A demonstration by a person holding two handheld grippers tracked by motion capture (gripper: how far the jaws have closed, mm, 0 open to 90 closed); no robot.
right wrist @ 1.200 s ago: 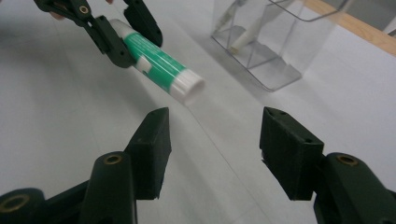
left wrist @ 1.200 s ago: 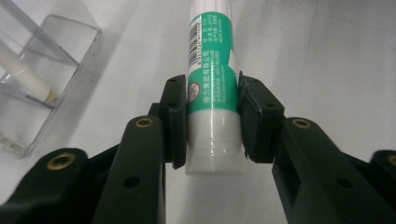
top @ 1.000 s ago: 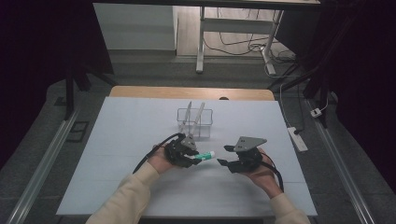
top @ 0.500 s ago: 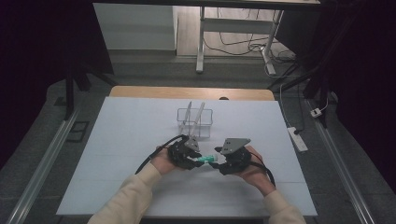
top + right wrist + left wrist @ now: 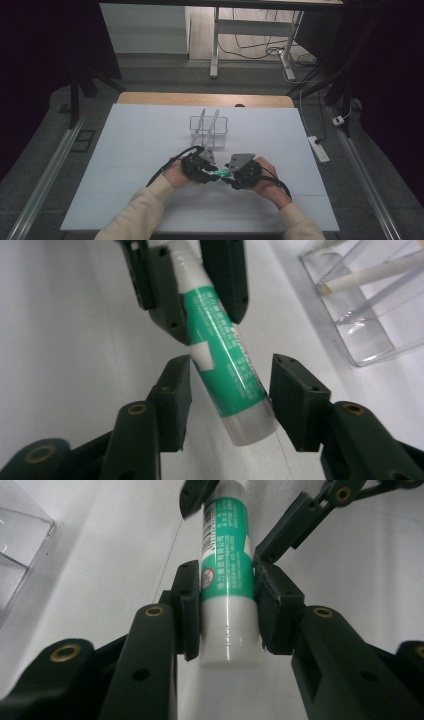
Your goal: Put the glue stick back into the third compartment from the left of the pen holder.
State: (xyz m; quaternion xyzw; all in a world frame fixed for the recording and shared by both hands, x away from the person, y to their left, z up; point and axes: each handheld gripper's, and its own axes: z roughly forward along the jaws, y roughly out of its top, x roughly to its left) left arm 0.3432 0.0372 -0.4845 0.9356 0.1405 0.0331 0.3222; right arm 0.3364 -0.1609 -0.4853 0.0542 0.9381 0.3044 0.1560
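Left tool [image 5: 212,172] clamps a green-and-white glue stick [image 5: 220,173] at mid-body, pads pressing both sides, lifted just above the white desk [image 5: 125,150]. Right tool [image 5: 228,176], at 3 o'clock of the left one, has just been closing; its jaws flank the stick's clear-capped end [image 5: 250,427] w/ the right pad about touching and a gap at the left pad, so no firm grip yet. Clear acrylic holder [image 5: 208,131] w/ thin white sticks stands near, at 12 o'clock of the tools.
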